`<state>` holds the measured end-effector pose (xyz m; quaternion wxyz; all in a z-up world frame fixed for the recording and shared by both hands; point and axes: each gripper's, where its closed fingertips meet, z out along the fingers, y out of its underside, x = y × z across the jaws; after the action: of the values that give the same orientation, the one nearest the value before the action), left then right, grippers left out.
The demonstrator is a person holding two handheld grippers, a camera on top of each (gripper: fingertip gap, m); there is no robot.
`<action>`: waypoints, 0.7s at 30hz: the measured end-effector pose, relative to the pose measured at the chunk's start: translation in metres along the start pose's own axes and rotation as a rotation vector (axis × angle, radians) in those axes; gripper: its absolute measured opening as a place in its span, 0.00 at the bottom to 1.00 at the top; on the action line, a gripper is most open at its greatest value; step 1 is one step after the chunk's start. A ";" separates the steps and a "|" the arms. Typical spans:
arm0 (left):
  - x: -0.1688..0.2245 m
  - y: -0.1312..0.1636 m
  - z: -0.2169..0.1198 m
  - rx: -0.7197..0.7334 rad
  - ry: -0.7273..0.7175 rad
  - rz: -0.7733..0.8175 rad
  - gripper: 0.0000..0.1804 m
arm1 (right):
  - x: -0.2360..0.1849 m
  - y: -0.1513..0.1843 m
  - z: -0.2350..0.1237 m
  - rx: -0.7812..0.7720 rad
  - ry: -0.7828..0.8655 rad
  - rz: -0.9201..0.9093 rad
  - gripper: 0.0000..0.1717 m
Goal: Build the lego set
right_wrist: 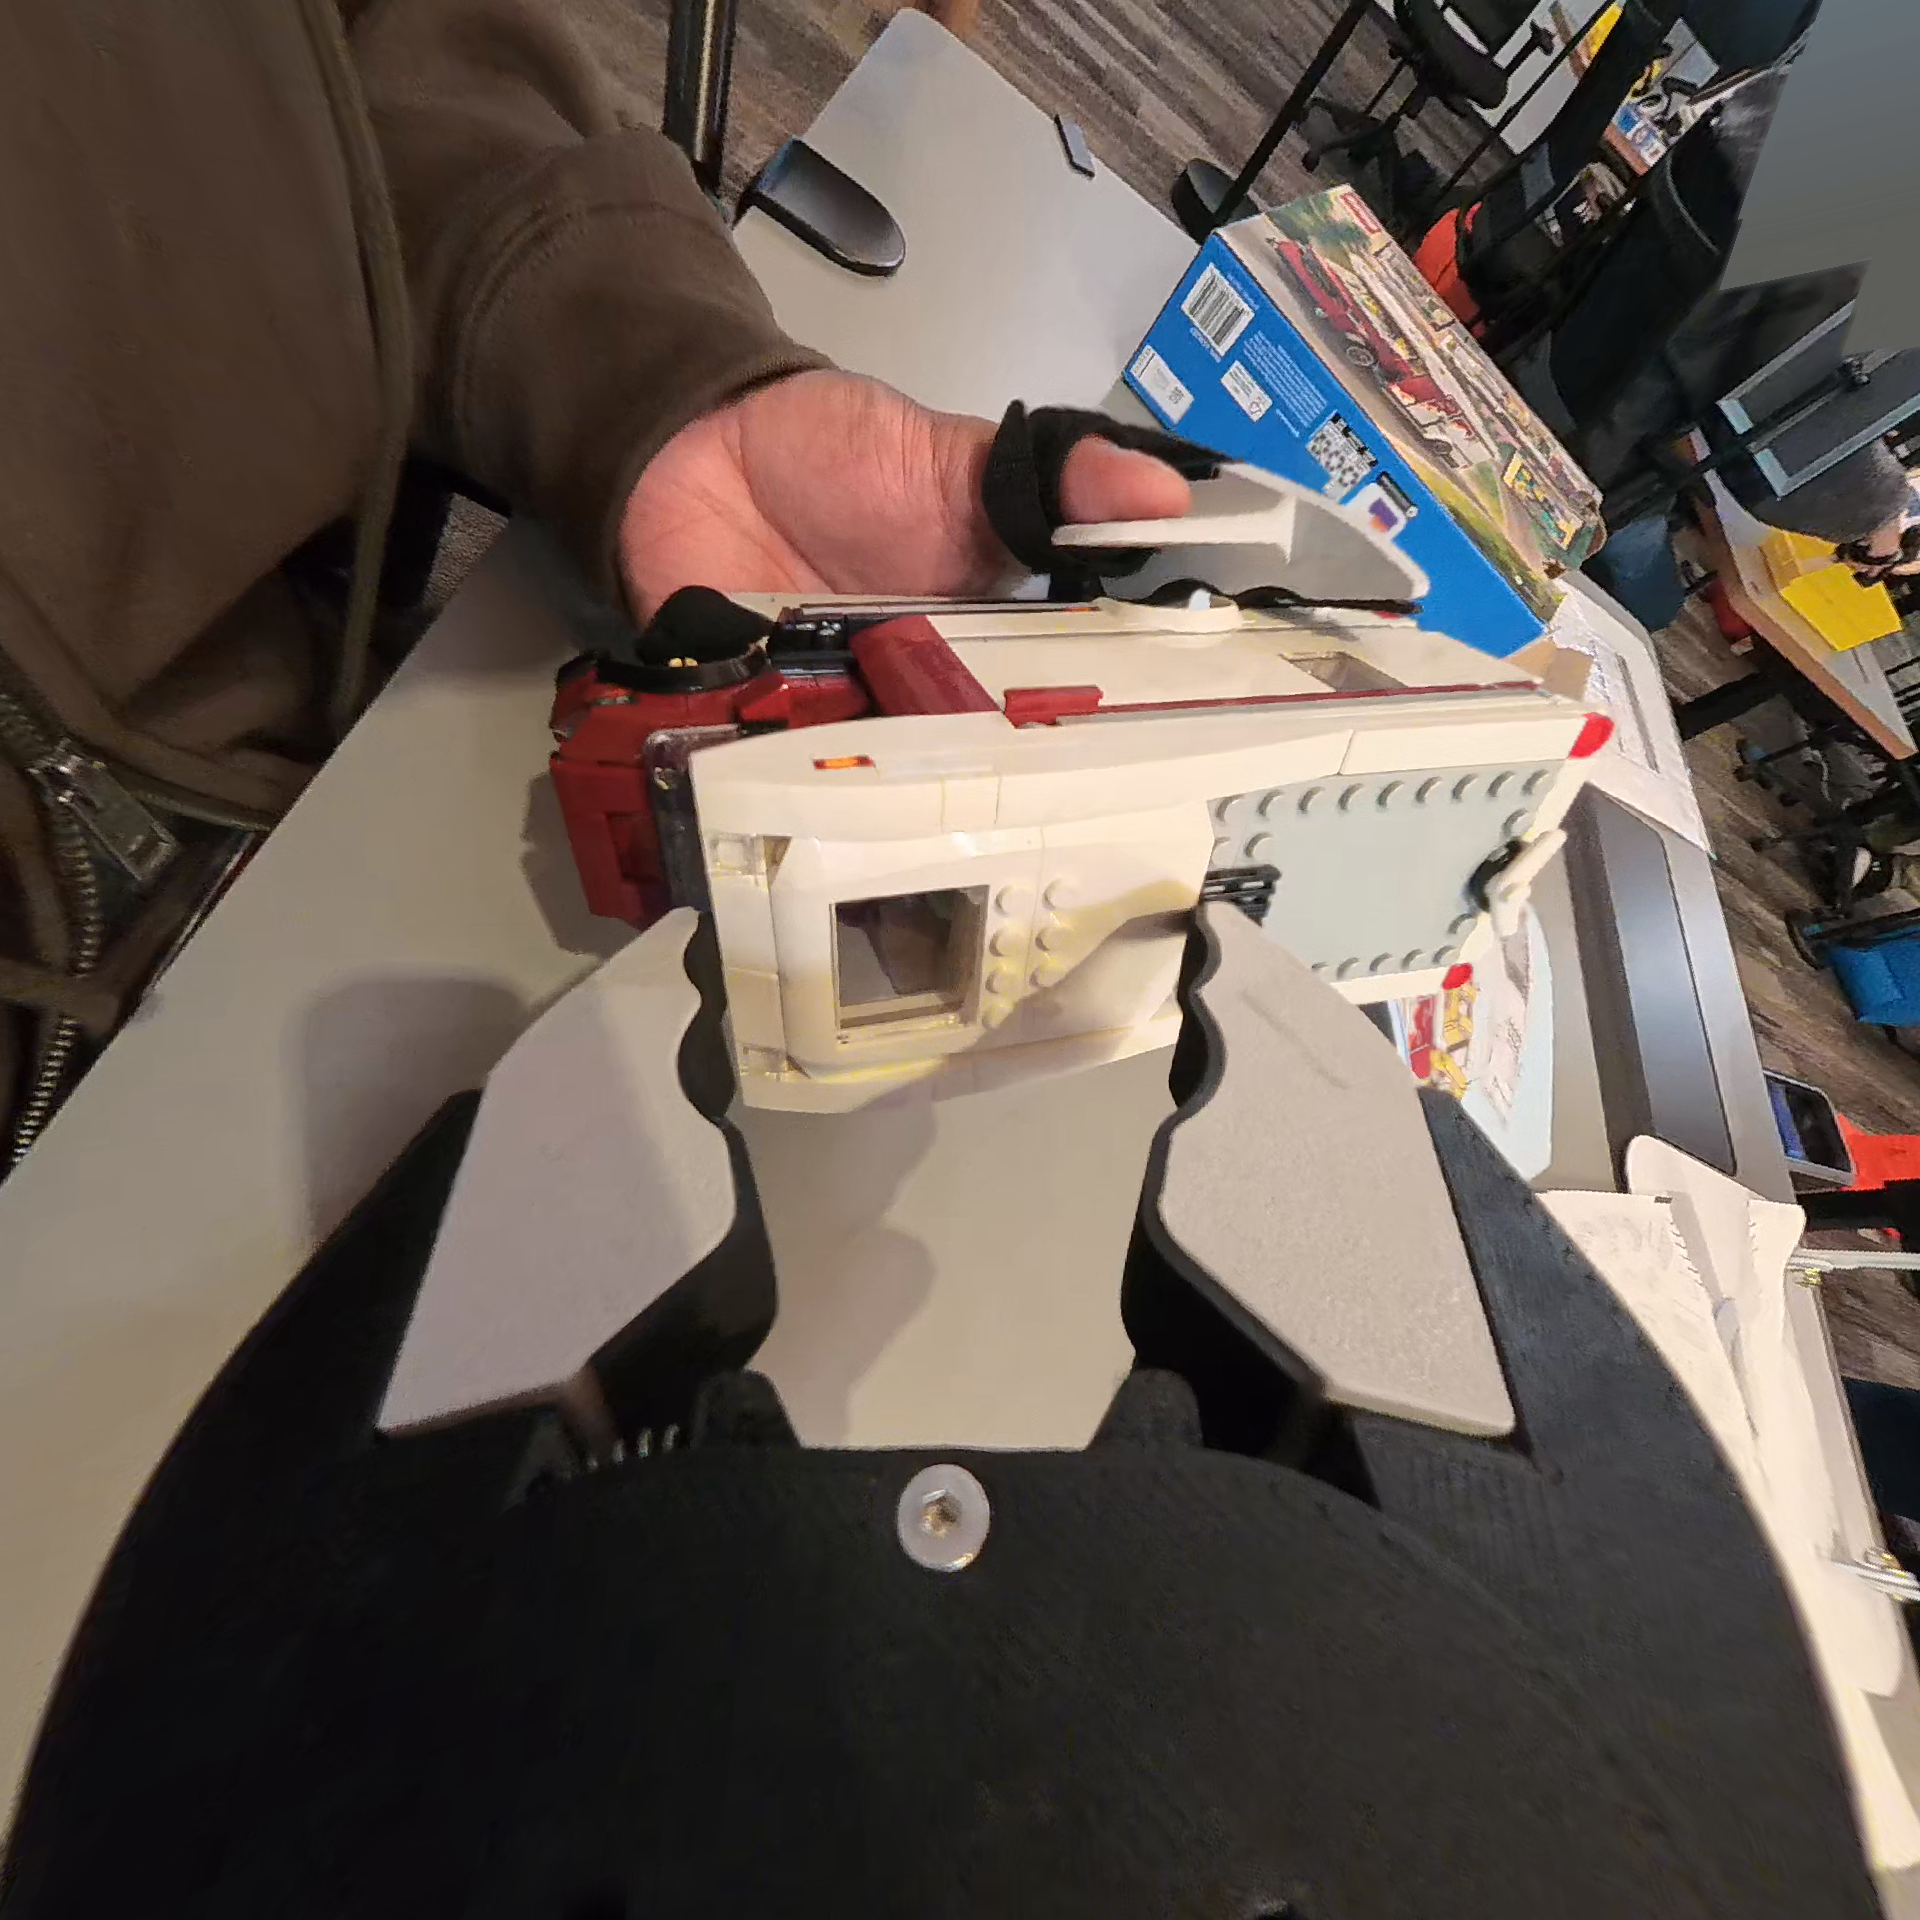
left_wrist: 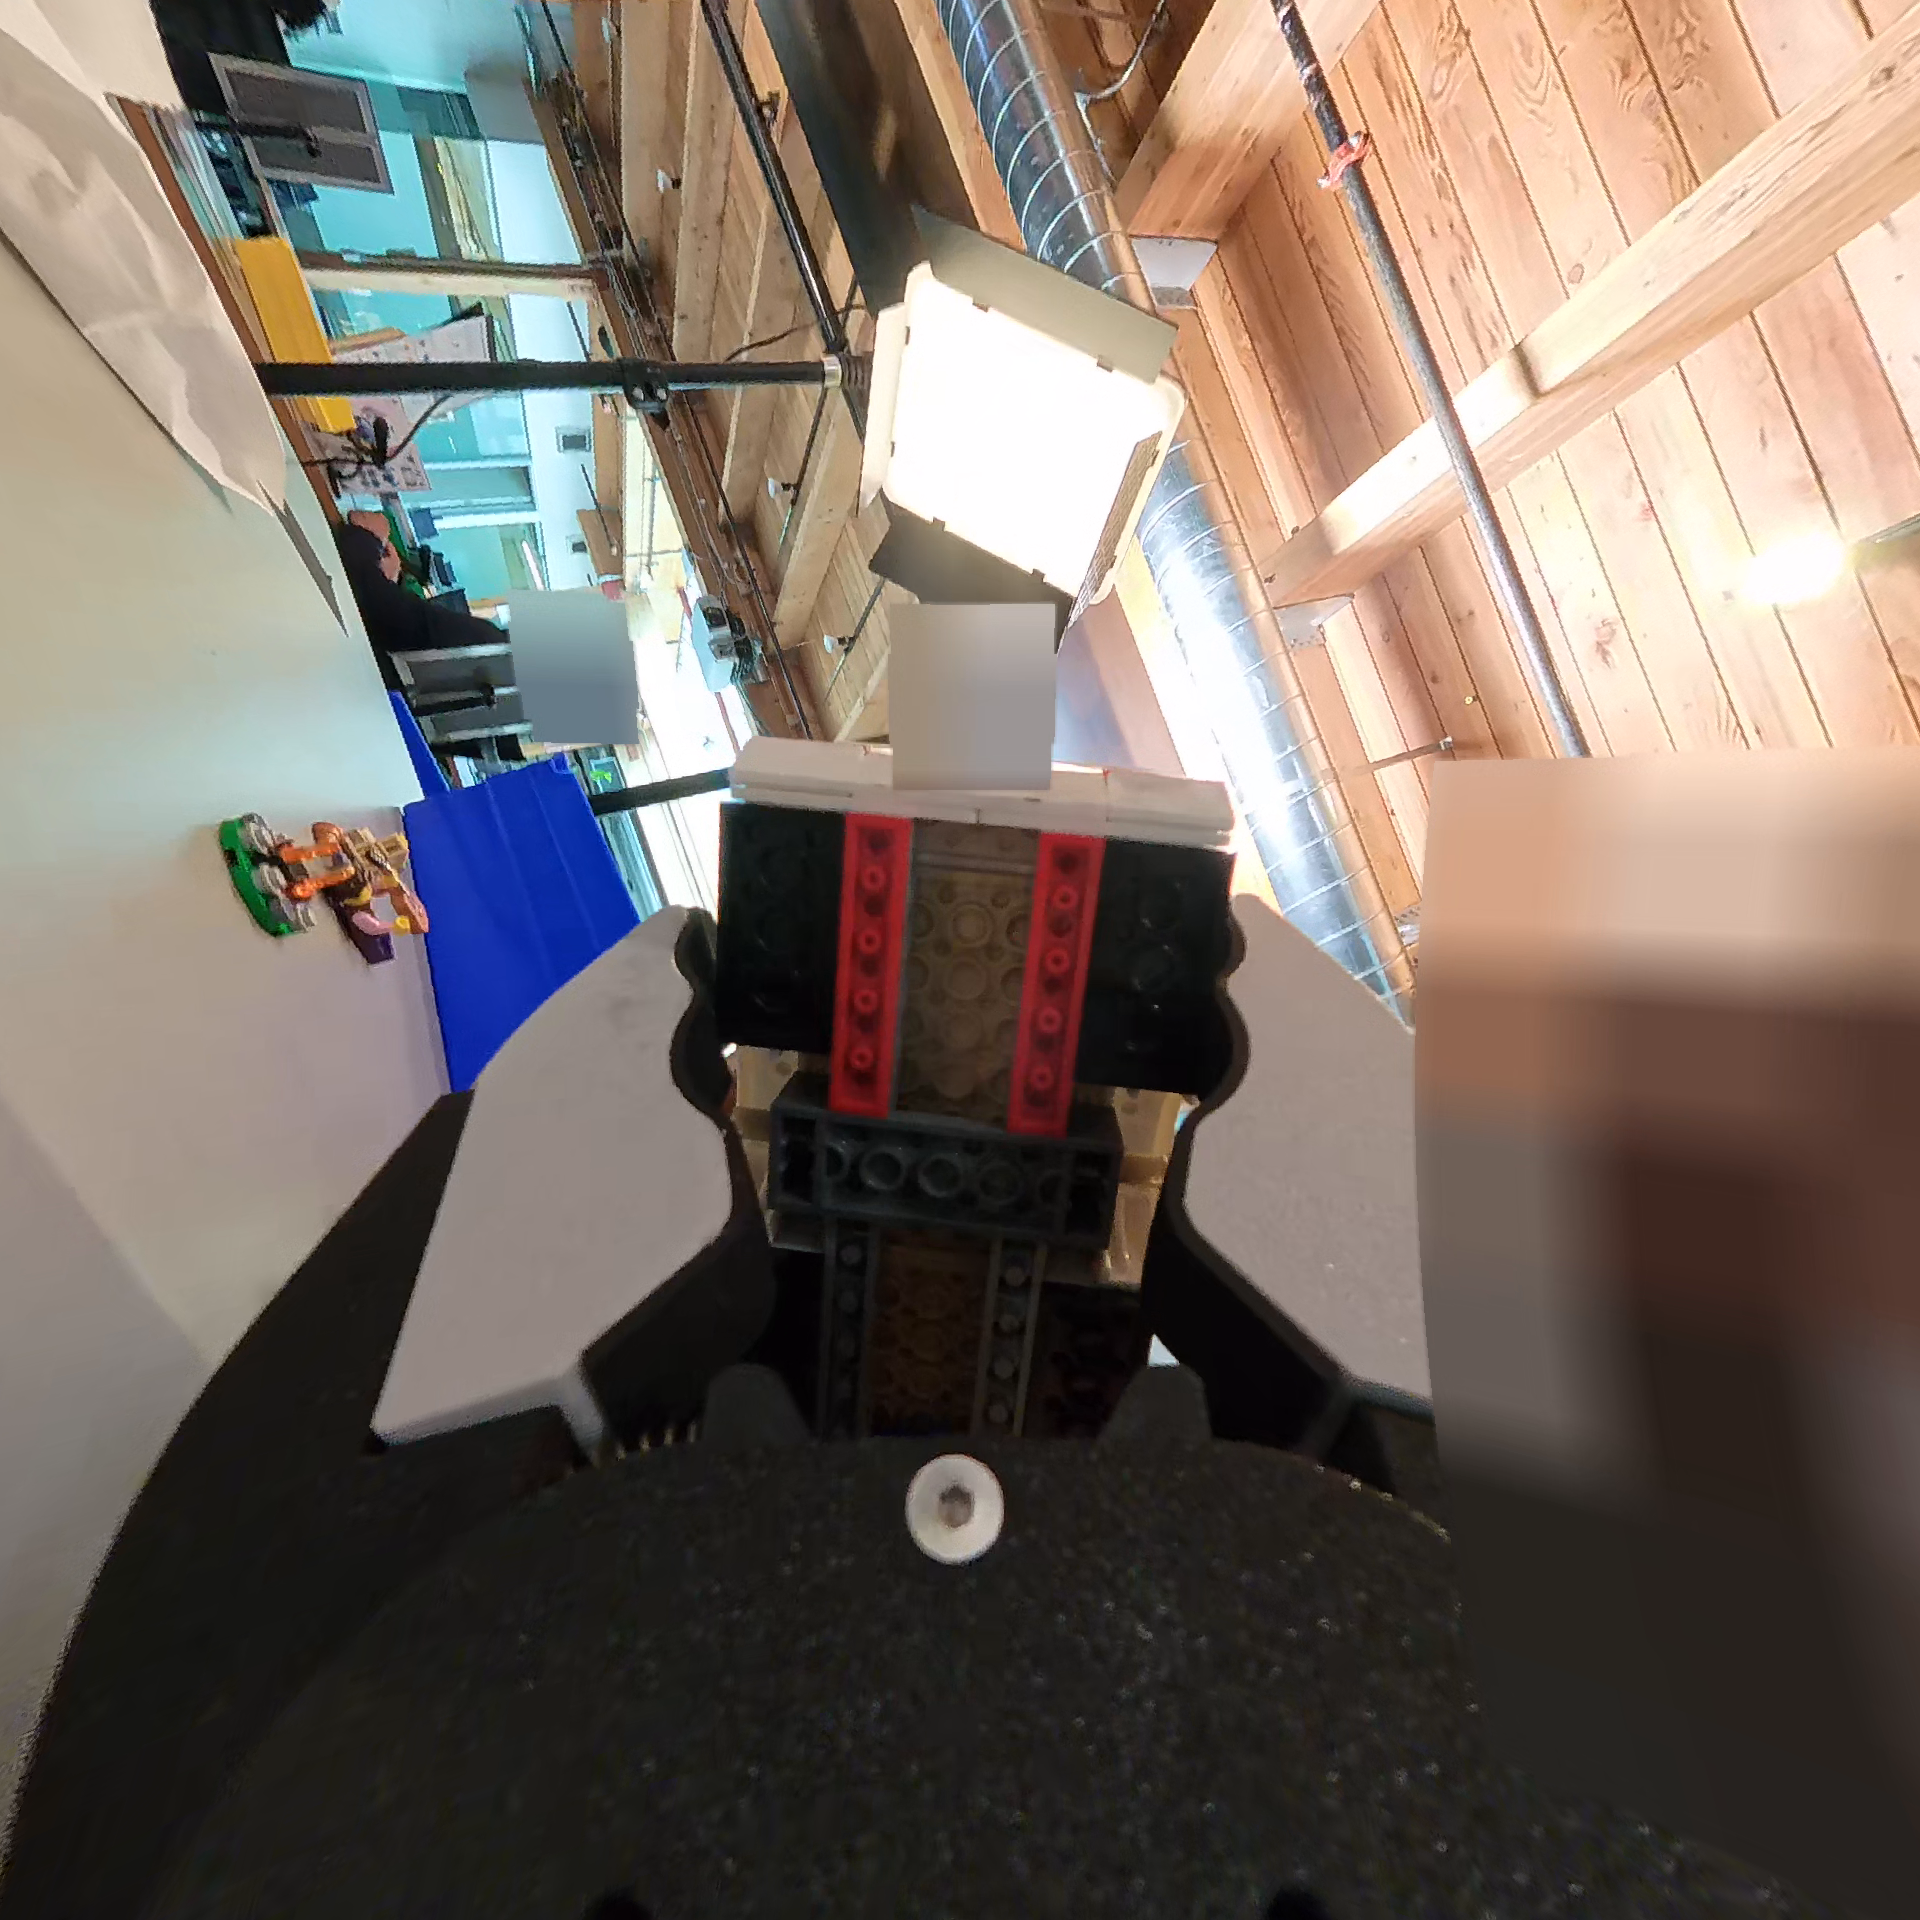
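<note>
**Brick-built van held side-on between both tongs, with little to stop it slipping or splitting**

Risk gathers on the brick van (right_wrist: 1039,831), the largest thing in play and the landmark for the rest. It is a long cream and dark-red model, turned on its side above the pale table (right_wrist: 312,1039).

Beneath the van's studded underside (left_wrist: 977,956), the left gripper (left_wrist: 961,997) has its black pads (left_wrist: 698,997) set against the two black flanks. It appears clamped across the chassis at a wide spread. Only the pad tips seem to bear on the model, so a twist of the wrist could let the heavy body pivot or slide out.

On the van's cream roof side, the right gripper (right_wrist: 940,997) straddles the section with the square window opening (right_wrist: 904,961). Its left pad lies against the roof's end. Its right pad lies over the face of the roof, so whether it squeezes cannot be told. If that side gives no support, all the weight falls on the left tongs.

Behind the van, a person's hand (right_wrist: 821,488) is in view near the red cab end.

Smaller parts are likeliest to fail: the grey studded panel (right_wrist: 1382,873) near the van's tail, and the white clip (right_wrist: 1517,868) on it, could pop off under sideways pressure.

Beyond the van stands a blue box (right_wrist: 1351,416), which a dropped model could strike.
</note>
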<state>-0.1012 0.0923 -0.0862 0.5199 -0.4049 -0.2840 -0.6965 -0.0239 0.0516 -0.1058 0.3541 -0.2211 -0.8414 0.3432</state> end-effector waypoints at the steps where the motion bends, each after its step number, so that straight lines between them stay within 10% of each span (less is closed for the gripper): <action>1: -0.001 0.002 0.000 -0.003 -0.002 -0.004 0.50 | -0.001 -0.001 0.001 0.001 -0.007 0.005 0.52; 14: 0.004 -0.013 -0.012 0.045 0.080 -0.086 0.50 | 0.005 -0.003 -0.004 0.035 0.032 0.059 0.46; 21: 0.017 0.016 -0.019 -0.290 0.084 -0.069 0.50 | 0.019 -0.008 -0.025 0.140 -0.007 0.195 0.44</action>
<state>-0.0933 0.0637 -0.0812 0.4430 -0.4363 -0.1721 -0.7640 -0.0181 0.0683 -0.0785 0.3307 -0.2755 -0.7910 0.4347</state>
